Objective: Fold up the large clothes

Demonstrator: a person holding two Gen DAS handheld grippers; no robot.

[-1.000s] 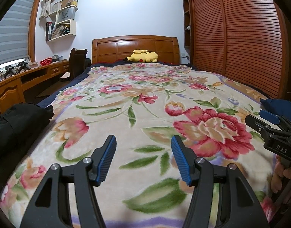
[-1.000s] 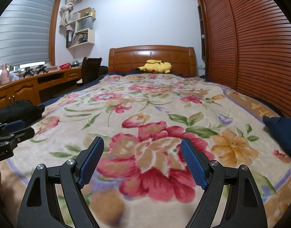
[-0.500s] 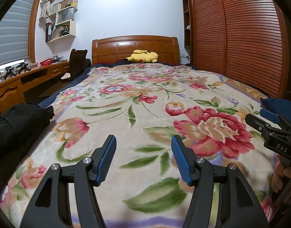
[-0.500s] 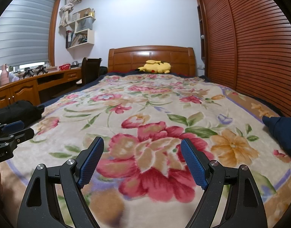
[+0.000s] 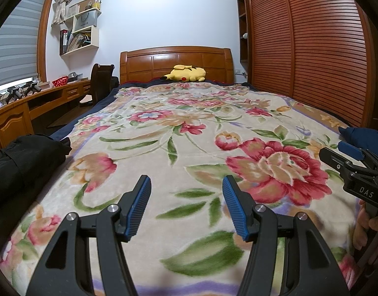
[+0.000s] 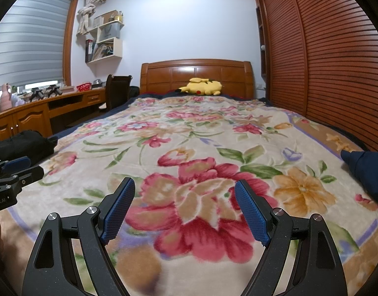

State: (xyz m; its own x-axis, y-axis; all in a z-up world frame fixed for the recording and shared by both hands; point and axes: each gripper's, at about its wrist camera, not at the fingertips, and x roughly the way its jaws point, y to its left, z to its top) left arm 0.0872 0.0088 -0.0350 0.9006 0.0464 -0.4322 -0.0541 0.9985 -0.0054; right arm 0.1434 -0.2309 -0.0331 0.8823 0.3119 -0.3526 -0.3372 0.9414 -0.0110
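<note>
Tongs: left tongs (image 5: 186, 207) and right tongs (image 6: 184, 212) both gape, holding nothing, above the floral blanket (image 5: 189, 133).
Clothes: black garment (image 5: 23, 162) at nine o'clock, navy garment (image 6: 369, 170) at three o'clock.
Advice: pick one, grip an edge, spread it flat mid-bed.

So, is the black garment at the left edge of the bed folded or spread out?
Folded or bundled, not spread: the black garment sits as a compact thick heap at the edge of the floral blanket. How neatly it is folded, I cannot tell.
</note>
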